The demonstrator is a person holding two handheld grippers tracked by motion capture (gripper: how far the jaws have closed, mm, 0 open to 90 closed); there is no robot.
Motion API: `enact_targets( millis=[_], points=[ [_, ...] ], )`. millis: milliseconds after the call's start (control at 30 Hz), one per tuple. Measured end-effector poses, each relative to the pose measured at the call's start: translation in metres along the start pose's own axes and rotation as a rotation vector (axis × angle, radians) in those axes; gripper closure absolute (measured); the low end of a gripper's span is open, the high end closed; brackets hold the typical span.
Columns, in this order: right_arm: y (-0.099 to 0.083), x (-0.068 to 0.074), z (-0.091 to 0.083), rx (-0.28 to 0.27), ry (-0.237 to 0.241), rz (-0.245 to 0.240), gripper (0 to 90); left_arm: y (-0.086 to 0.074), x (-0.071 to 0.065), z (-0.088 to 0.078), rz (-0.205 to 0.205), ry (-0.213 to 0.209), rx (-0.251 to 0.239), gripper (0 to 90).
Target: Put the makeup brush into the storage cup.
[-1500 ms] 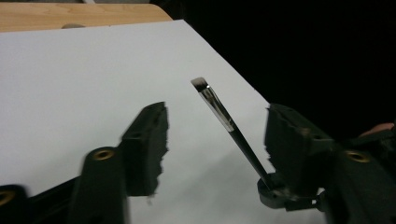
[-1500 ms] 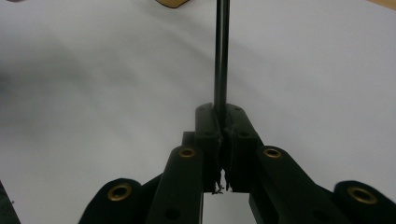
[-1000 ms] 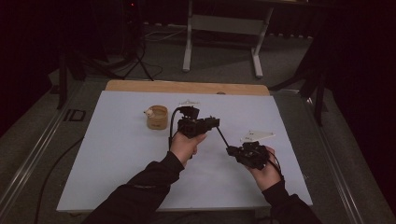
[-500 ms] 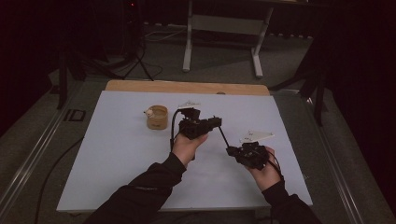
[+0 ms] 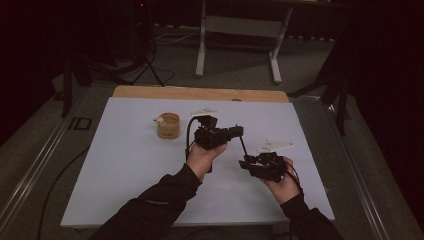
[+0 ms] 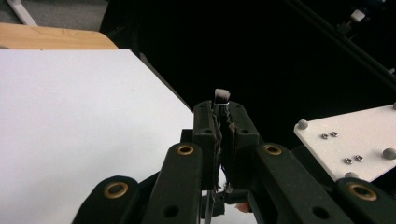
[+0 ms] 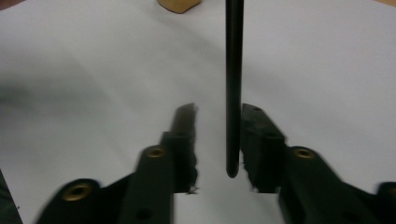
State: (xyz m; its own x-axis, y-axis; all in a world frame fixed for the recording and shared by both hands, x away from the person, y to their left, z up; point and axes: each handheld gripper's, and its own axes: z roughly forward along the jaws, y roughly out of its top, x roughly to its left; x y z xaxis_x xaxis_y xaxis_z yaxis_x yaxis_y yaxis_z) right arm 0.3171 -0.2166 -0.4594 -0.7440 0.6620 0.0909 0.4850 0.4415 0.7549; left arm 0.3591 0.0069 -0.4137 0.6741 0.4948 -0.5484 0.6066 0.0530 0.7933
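While clamped on the brush (image 6: 221,100) just below its bristles, left gripper (image 5: 235,131) raised over white table (image 5: 125,165). Right gripper (image 7: 217,144) jaws just parted, slack around brush handle end, unpressed. Wooden cup (image 5: 168,125) well left of both.

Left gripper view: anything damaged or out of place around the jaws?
The pads look frayed and ragged along their inner edges, where they are shut on the brush. Nothing else stands out.
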Motion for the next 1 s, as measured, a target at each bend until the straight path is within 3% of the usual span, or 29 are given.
enact_targets(
  millis=[167,300,500,700,800,900,1000],
  points=[
    [0.0,0.001,0.001,-0.019,0.0,-0.004,55.3,0.001,-0.001,0.0,0.033,0.013,0.003,84.9],
    [-0.001,0.003,0.001,-0.024,-0.032,-0.038,48.1,0.002,-0.002,-0.002,0.05,0.015,-0.002,85.0],
    [-0.001,0.003,0.002,-0.016,-0.062,-0.029,38.4,0.006,-0.004,-0.006,0.066,0.024,-0.007,85.0],
    [0.0,0.005,0.002,-0.017,-0.087,-0.039,18.6,0.01,-0.007,-0.008,0.091,0.034,-0.007,84.9],
    [0.001,0.005,0.002,-0.021,-0.073,-0.022,13.2,0.013,-0.008,-0.01,0.11,0.044,-0.004,84.9],
    [0.0,0.002,0.0,-0.015,-0.029,-0.015,10.9,0.015,-0.009,-0.013,0.132,0.057,-0.004,84.9],
    [-0.001,0.0,-0.001,-0.002,-0.034,-0.029,10.9,0.018,-0.008,-0.016,0.149,0.07,-0.009,84.9]
  ],
)
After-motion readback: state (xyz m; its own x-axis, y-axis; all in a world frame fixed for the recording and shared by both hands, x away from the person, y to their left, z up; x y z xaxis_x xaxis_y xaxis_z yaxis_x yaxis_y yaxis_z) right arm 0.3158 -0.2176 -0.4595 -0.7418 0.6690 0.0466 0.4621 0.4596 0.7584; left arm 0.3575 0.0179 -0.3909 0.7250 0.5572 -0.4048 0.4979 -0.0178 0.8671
